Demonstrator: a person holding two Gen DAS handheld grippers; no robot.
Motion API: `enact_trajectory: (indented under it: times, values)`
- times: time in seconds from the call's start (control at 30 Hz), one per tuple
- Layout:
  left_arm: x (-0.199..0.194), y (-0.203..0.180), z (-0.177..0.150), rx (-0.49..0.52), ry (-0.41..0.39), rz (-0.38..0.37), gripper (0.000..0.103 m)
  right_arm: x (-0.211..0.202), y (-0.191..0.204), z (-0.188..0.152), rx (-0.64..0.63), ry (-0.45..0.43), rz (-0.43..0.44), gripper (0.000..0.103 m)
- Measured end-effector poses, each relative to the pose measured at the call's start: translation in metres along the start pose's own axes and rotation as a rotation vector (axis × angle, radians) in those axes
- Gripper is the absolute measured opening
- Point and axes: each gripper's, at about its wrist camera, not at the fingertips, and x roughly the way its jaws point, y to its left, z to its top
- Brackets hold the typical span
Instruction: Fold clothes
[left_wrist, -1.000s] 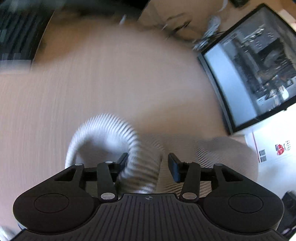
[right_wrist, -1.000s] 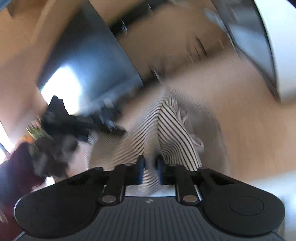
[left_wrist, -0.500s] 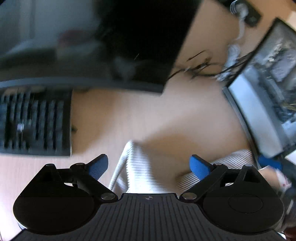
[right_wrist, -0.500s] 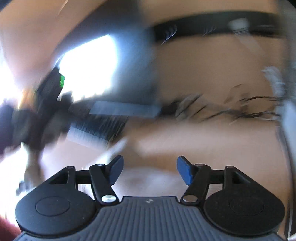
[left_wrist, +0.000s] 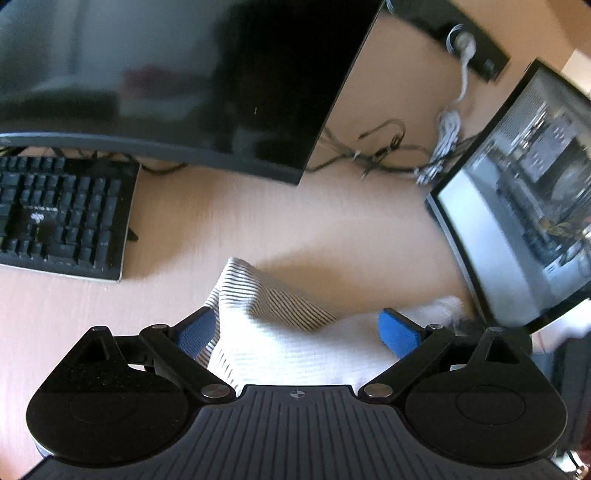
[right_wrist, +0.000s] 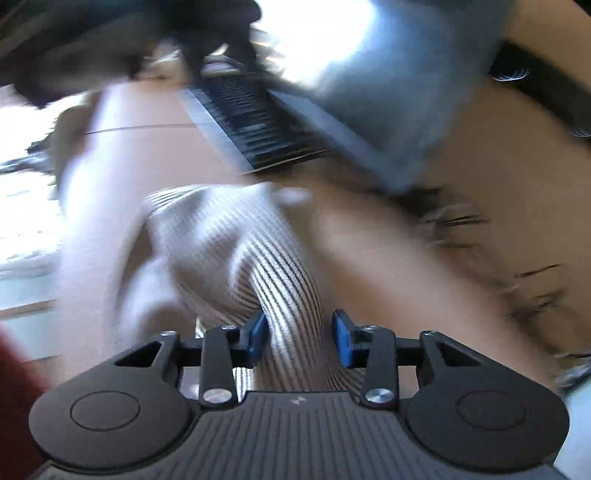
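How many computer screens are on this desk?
2. A large dark monitor stands at the back above the keyboard; a second, lit screen stands at the right edge. Others may be out of view.

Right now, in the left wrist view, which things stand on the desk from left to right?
keyboard → striped garment → tangled cables → glass-sided computer case.

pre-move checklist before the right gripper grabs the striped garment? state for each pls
1. Left gripper released, jaws wide, pads off the cloth: ok.
2. Fold of striped garment between right gripper jaws, which are closing: ok.
3. Right pads pressing the fold: not ok, gaps show on both sides.
4. Garment clear of keyboard: ok.
5. Fold edges aligned: cannot tell, right view blurred.
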Motion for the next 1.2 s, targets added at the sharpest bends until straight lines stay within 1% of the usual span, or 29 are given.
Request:
enact_trajectory:
  times: [0.03,0.07,0.1,0.13,0.17,0.2,0.23,0.27,0.33,0.4,0.43,0.47,0.53,0.63,0.73,0.77,0.83,0.93,1.03,1.13,1.2]
  values:
    - [-0.003,-0.002,-0.001,-0.003,-0.010,-0.008,0.099,0.004,-0.017,-0.003,0.027,-0.008,-0.108,0.037]
    - [-0.005,-0.003,-0.001,-0.004,-0.015,-0.017,0.099,0.006,-0.035,-0.006,0.075,-0.022,-0.237,0.038]
    - [-0.001,-0.006,-0.002,-0.004,-0.007,-0.024,0.100,0.004,-0.053,-0.006,0.151,-0.043,-0.321,0.039]
    - [0.008,-0.008,-0.004,-0.003,0.012,-0.030,0.100,-0.001,-0.069,-0.006,0.242,-0.068,-0.339,0.044]
    - [0.017,-0.011,-0.006,-0.002,0.031,-0.035,0.100,-0.007,-0.086,-0.005,0.333,-0.093,-0.357,0.060]
    - [0.026,-0.014,-0.008,-0.002,0.050,-0.041,0.100,-0.012,-0.099,-0.006,0.419,-0.120,-0.351,0.069]
    - [0.034,-0.016,-0.010,-0.001,0.069,-0.047,0.100,-0.017,-0.107,-0.008,0.486,-0.139,-0.316,0.076]
    - [0.043,-0.019,-0.012,0.000,0.088,-0.052,0.100,-0.017,-0.111,-0.012,0.526,-0.142,-0.275,0.076]
    - [0.067,-0.023,-0.015,0.006,0.124,-0.056,0.100,-0.011,-0.111,-0.022,0.562,-0.119,-0.190,0.076]
    - [0.089,-0.027,-0.016,0.022,0.133,-0.035,0.100,-0.001,-0.107,-0.035,0.612,-0.089,-0.096,0.075]
    - [0.098,-0.030,-0.015,0.037,0.122,-0.014,0.100,0.003,-0.103,-0.042,0.641,-0.075,-0.047,0.070]
    - [0.105,-0.032,-0.014,0.056,0.107,0.013,0.100,0.006,-0.099,-0.048,0.666,-0.062,-0.003,0.059]
    - [0.116,-0.036,-0.012,0.100,0.084,0.065,0.100,0.015,-0.094,-0.056,0.703,-0.030,0.062,0.051]
    - [0.131,-0.036,-0.010,0.161,0.089,0.131,0.100,0.035,-0.091,-0.069,0.763,0.043,0.079,0.051]
    - [0.142,-0.029,-0.012,0.159,0.133,0.142,0.100,0.045,-0.090,-0.085,0.826,0.093,0.051,0.052]
    - [0.143,-0.027,-0.014,0.159,0.139,0.141,0.100,0.047,-0.090,-0.090,0.838,0.106,0.047,0.053]
    - [0.142,-0.026,-0.018,0.178,0.128,0.136,0.100,0.049,-0.087,-0.095,0.822,0.101,0.047,0.055]
    - [0.139,-0.026,-0.025,0.209,0.124,0.132,0.100,0.051,-0.073,-0.091,0.770,0.103,0.037,0.059]
    - [0.134,-0.025,-0.033,0.245,0.138,0.126,0.100,0.051,-0.061,-0.086,0.780,0.109,0.065,0.059]
    - [0.124,-0.028,-0.044,0.260,0.170,0.086,0.100,0.047,-0.043,-0.079,0.747,0.122,0.100,0.061]
    - [0.114,-0.028,-0.057,0.286,0.192,0.058,0.100,0.041,-0.028,-0.076,0.708,0.128,0.099,0.063]
